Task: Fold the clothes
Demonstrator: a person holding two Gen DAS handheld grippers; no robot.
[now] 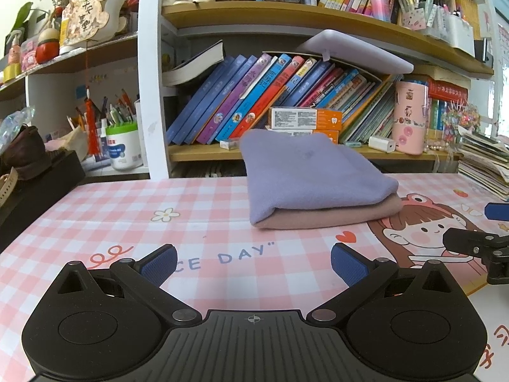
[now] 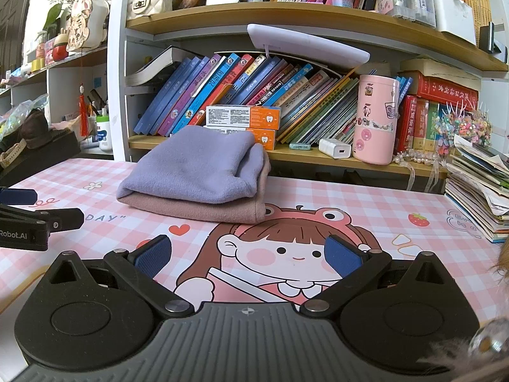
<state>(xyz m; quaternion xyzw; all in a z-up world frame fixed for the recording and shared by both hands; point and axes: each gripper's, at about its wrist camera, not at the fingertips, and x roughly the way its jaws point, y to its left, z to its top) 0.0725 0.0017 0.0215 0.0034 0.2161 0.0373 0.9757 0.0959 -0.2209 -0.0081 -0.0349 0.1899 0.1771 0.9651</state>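
Nearest in the left wrist view, the left gripper is held low over the pink checked mat, its jaws spread wide with nothing between the blue pads. In the right wrist view the right gripper is likewise held over the mat, jaws spread wide and empty, above the printed cartoon girl. Each gripper is seen at the edge of the other's view: the right one at the right edge of the left view, the left one at the left edge of the right view.

Further back on the mat, two folded garments are stacked: a purple cloth lies on top of a pink cloth. The stack is apart from both grippers, and its far side is near the bookshelf.

Behind the stack, orange and white boxes are set on the lowest shelf, in front of a row of leaning books. To the right on that shelf a white charger and a pink tumbler are seen. A pile of booklets is stacked at the mat's right edge.
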